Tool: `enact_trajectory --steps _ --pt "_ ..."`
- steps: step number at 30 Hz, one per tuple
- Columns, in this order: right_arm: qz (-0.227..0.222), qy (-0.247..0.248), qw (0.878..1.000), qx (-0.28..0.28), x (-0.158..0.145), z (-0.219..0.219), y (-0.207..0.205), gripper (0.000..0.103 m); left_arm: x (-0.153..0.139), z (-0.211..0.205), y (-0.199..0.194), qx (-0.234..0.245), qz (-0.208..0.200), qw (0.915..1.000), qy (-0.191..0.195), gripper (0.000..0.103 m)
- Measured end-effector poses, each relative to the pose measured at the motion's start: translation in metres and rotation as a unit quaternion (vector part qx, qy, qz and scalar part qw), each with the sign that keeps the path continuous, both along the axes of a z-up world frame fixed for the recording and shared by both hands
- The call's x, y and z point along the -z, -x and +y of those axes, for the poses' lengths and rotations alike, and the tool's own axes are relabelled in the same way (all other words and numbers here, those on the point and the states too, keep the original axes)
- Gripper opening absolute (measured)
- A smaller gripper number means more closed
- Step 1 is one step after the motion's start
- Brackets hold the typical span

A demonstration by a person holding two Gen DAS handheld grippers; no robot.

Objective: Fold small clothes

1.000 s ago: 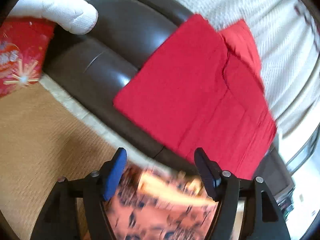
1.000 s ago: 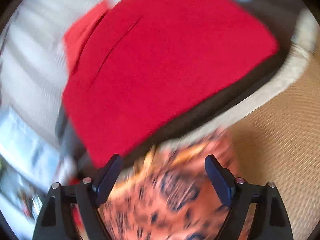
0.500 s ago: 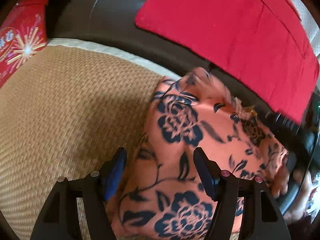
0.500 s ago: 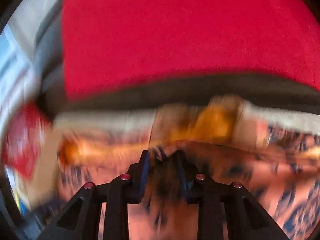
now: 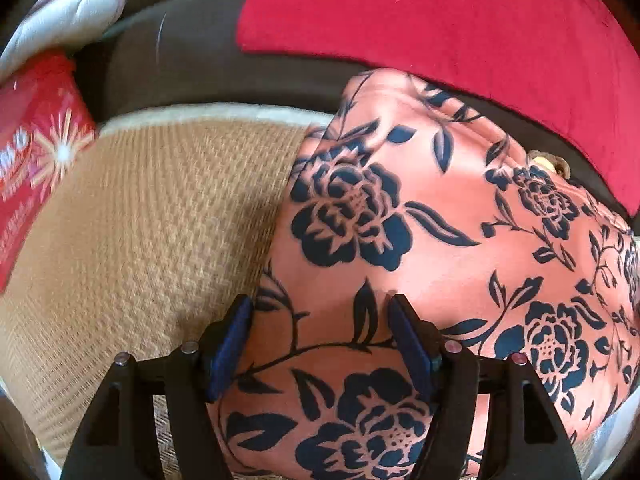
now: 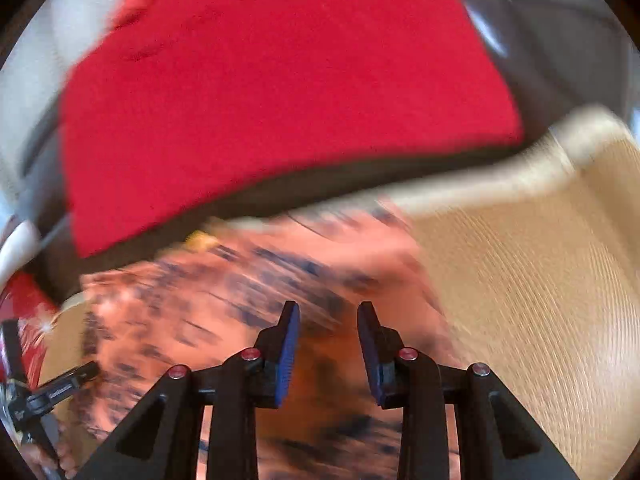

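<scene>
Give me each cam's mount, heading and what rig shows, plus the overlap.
Left wrist: on the left claw, tilted down at the floral garment on the woven mat; its blue fingers show, spread over the cloth.
Right wrist: on the right claw, tilted down at the same garment, blurred; its fingers show apart, part of the left claw at lower left.
Shared: floral garment, mat, red folded cloth on the dark cushion, red printed packet.

Tan woven mat [image 5: 152,208], coral floral garment [image 5: 400,220] spread across it, red printed packet [image 5: 36,160] at its edge
</scene>
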State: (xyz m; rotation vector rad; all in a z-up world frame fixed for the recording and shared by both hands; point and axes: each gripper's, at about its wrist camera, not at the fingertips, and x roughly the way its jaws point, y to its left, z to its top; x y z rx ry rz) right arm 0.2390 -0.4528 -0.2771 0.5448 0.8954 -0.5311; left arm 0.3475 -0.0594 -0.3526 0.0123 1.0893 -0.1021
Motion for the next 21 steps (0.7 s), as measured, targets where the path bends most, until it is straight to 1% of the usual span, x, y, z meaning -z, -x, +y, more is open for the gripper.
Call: enact_trajectory --steps 1,2,3,4,5,6,7,8,10,12,13,14,15,16,18,19,20,21 --pt "0.013 -0.022 1.0 0.0 0.013 -0.006 0.002 0.033 -0.001 0.005 0.002 -0.002 0.002 1.0 0.004 0.071" --pt "-0.008 -0.014 1.0 -0.007 0.014 -0.007 0.007 0.032 -0.005 0.008 0.004 -0.005 0.002 0.9999 0.015 0.071" --pt "-0.01 -0.006 1.0 -0.014 0.01 -0.004 0.007 0.033 -0.011 0.015 0.008 -0.009 -0.005 0.9995 0.031 0.071" --pt "-0.007 -0.009 1.0 -0.02 0.003 -0.003 0.004 0.034 -0.017 0.019 0.01 -0.015 -0.018 0.9985 0.05 0.071" --pt "-0.026 -0.014 0.999 -0.021 -0.004 -0.001 0.003 0.034 -0.023 0.022 0.011 -0.015 -0.024 0.9978 0.06 0.071" --pt "-0.057 -0.019 0.998 -0.026 -0.012 0.001 0.0 0.034 -0.028 0.02 0.011 -0.007 -0.031 0.9972 0.068 0.071" --pt "-0.073 -0.016 0.997 -0.03 -0.018 0.001 -0.005 0.034 -0.03 0.017 0.01 -0.001 -0.035 0.997 0.069 0.071" --pt "-0.072 -0.01 0.997 -0.034 -0.019 0.001 -0.014 0.034 -0.031 0.011 0.009 0.007 -0.04 0.997 0.066 0.072" --pt "-0.064 -0.015 0.997 -0.046 -0.017 -0.006 -0.031 0.034 -0.029 0.001 0.004 0.021 -0.042 0.9972 0.058 0.072" --pt "-0.058 -0.019 0.997 -0.057 -0.007 -0.011 -0.053 0.034 -0.026 -0.008 -0.001 0.024 -0.039 0.9977 0.05 0.073" --pt "-0.046 -0.026 0.997 -0.064 0.002 -0.015 -0.064 0.034 -0.029 -0.015 -0.009 0.021 -0.035 0.9984 0.037 0.075" --pt "-0.024 -0.04 0.996 -0.07 0.013 -0.021 -0.077 0.036 -0.027 -0.022 -0.013 0.02 -0.03 0.999 0.026 0.077" --pt "0.012 -0.054 0.996 -0.071 0.031 -0.024 -0.088 0.036 -0.021 -0.025 -0.017 0.019 -0.019 0.9996 0.007 0.077" --pt "0.039 -0.056 0.996 -0.065 0.046 -0.027 -0.098 0.035 -0.017 -0.029 -0.019 0.02 -0.017 0.9997 -0.002 0.078" --pt "0.025 -0.042 0.996 -0.075 0.046 -0.033 -0.109 0.035 -0.018 -0.029 -0.02 0.022 -0.021 0.9995 -0.009 0.079" --pt "0.026 -0.052 0.996 -0.07 0.046 -0.039 -0.112 0.035 -0.016 -0.036 -0.023 0.021 -0.02 0.9995 -0.009 0.079" --pt "0.018 -0.065 0.996 -0.058 0.044 -0.044 -0.112 0.035 -0.016 -0.039 -0.026 0.02 -0.021 0.9996 -0.006 0.079" --pt "-0.003 -0.073 0.996 -0.044 0.038 -0.048 -0.107 0.035 -0.018 -0.035 -0.025 0.017 -0.023 0.9996 -0.004 0.079"
